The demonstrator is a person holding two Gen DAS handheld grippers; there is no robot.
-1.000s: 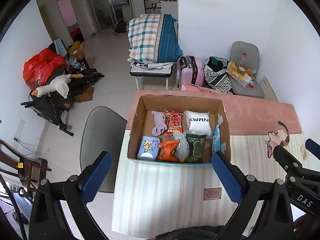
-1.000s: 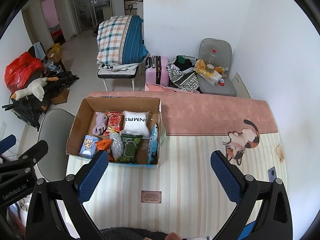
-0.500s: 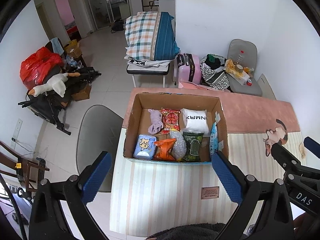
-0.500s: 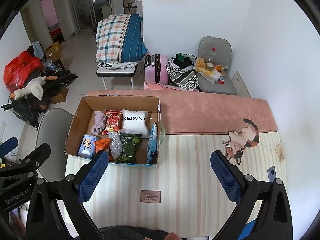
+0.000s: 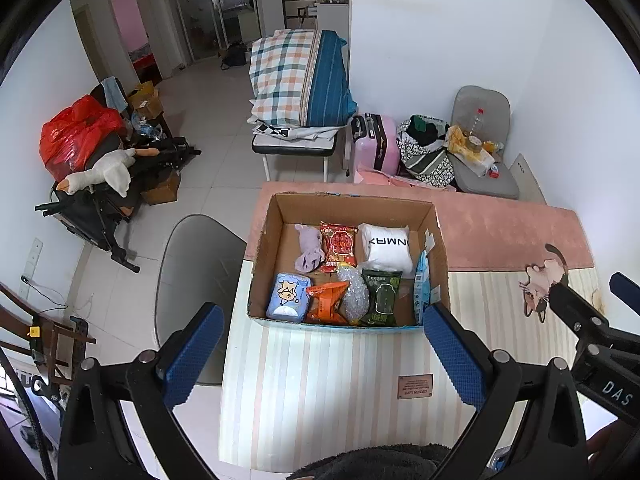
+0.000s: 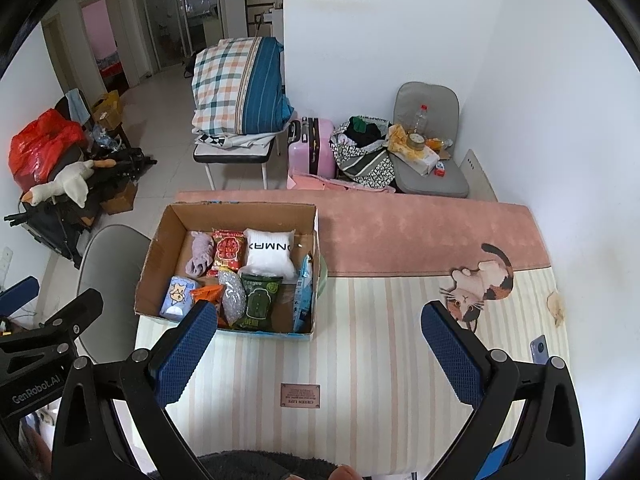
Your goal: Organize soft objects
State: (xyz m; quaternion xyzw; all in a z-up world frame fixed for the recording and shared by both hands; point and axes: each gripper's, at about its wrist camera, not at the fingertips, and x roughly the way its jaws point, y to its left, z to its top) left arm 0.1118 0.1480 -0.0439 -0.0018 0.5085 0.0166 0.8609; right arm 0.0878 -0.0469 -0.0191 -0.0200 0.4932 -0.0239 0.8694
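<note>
Both your tools hang spread wide and empty above the striped table (image 5: 320, 392), the left tool (image 5: 320, 352) squared up on the cardboard box (image 5: 264, 248) dead ahead. For the right tool (image 6: 320, 348) the same box lies ahead and off to its left. Inside, nearest you, the soft packets (image 5: 382, 296) stand in a row; the white pillow (image 5: 386, 246) rests beyond, long side across your line. The left is probably the nearer reach.

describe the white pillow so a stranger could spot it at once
On the striped table sits an open cardboard box. The white pillow lies in its far right corner, beside the red snack bag. It alone is plain white with black letters.
</note>
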